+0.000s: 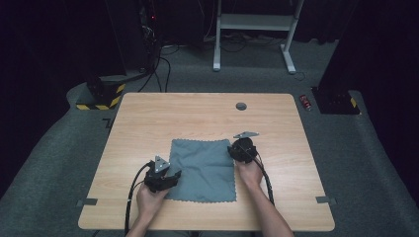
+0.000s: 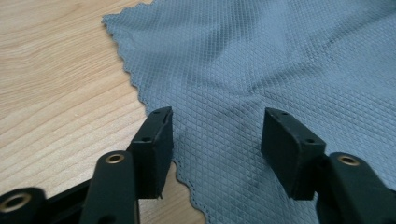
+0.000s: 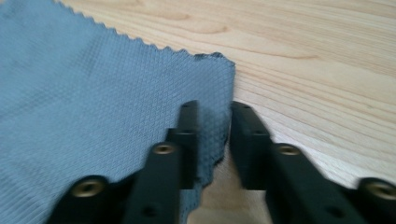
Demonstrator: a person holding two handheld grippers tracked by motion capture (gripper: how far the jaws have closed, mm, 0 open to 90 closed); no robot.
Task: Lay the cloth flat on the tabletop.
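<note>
Cloth (image 1: 205, 169) lies flat on the desk (image 1: 148, 118), the left gripper (image 2: 215, 140) with fingers spread over its near-left edge, the right gripper (image 3: 214, 135) nearly pinching the right edge; next, likely both must clamp to fold.

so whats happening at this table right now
A person works a grey-blue cloth spread flat on a wooden table, with a two-jaw gripper in each hand. The left gripper sits at the cloth's left edge, jaws wide apart with cloth lying between them, not pinched. The right gripper is at the cloth's right edge near a corner, jaws narrowed around the hem with a small gap left. The cloth lies unfolded; no fold has been started yet.
</note>
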